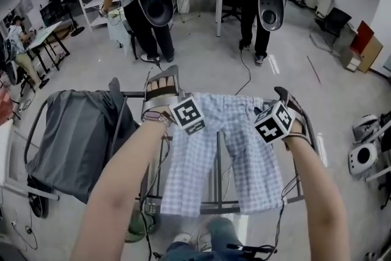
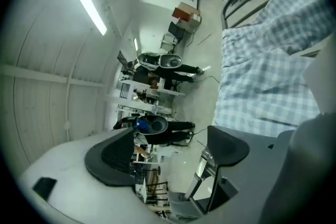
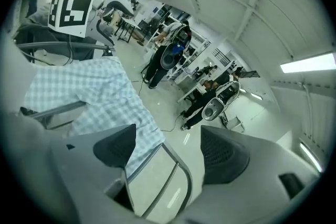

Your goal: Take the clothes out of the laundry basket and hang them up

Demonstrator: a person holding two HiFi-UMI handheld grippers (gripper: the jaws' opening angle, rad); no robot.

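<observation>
"Two tools, item one: how did they stand?"

"Left tool (image 1: 164, 84) (image 2: 168, 152): jaws spread, nothing between them. Right tool (image 1: 287, 98) (image 3: 169, 148): also spread and empty. Both hung over the far rail of the rack (image 1: 131, 95)."

"Item two, the clothes?"

"One checked garment (image 1: 214, 150) (image 2: 268, 76) (image 3: 89, 92), draped over the rack, with its long axis running from the far rail toward the person. One grey garment (image 1: 79, 131), hung at the rack's left end, apart from both tools."

"Which way did the checked one lie from the tools?"

"Below and between them. The left tool was over its far left corner and the right tool over its far right corner, with no cloth in either's jaws. Neither hand was clearly nearer."

"Item three, the basket?"

"Not made out in any view. By my reckoning the checked garment counted as hung, so the next reach would have to leave the rack for the basket, wherever it stood."
</observation>
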